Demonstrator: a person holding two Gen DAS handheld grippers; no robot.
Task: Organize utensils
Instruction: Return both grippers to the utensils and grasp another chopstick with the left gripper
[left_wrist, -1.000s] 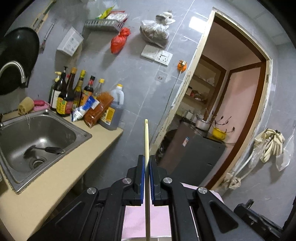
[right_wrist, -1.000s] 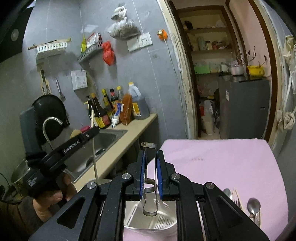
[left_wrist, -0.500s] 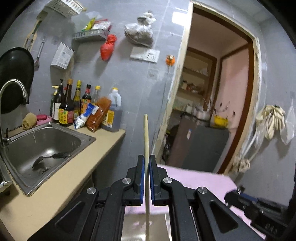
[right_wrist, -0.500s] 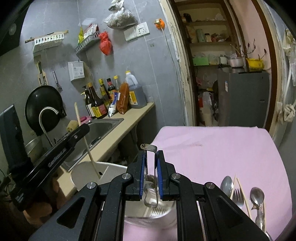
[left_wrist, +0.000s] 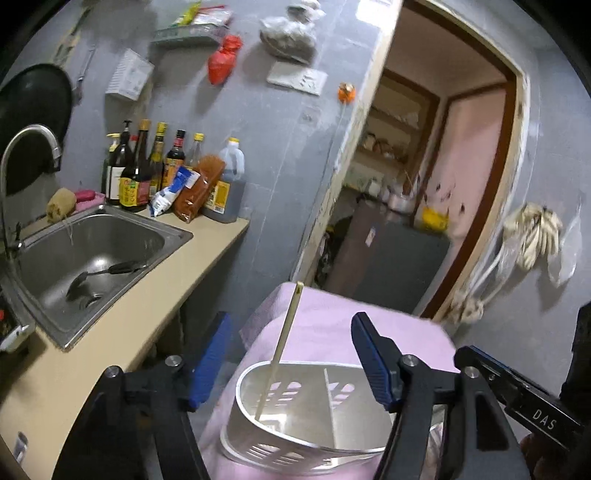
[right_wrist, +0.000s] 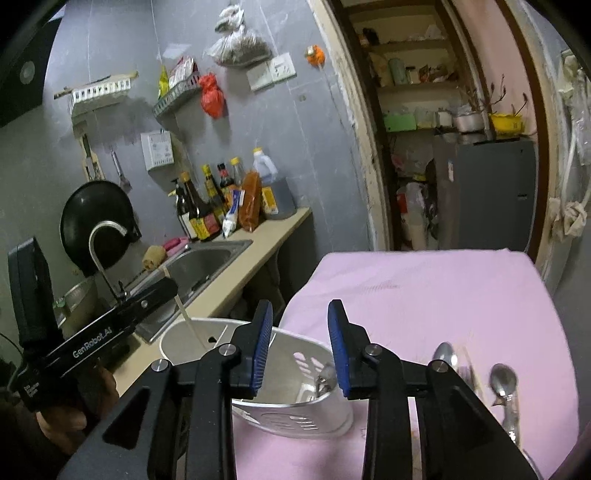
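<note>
Pale chopstick (left_wrist: 281, 350) leaning in white slotted caddy (left_wrist: 306, 413), left claw (left_wrist: 290, 363) and right claw (right_wrist: 300, 343) opening, empty

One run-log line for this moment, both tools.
left tool: opening, chopstick free in caddy | right tool: opening, metal utensil dropped in caddy

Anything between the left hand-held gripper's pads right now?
Yes: in the left wrist view the chopstick stands free between the left hand-held gripper's opening pads, touching neither, its lower end inside the white caddy.
</note>
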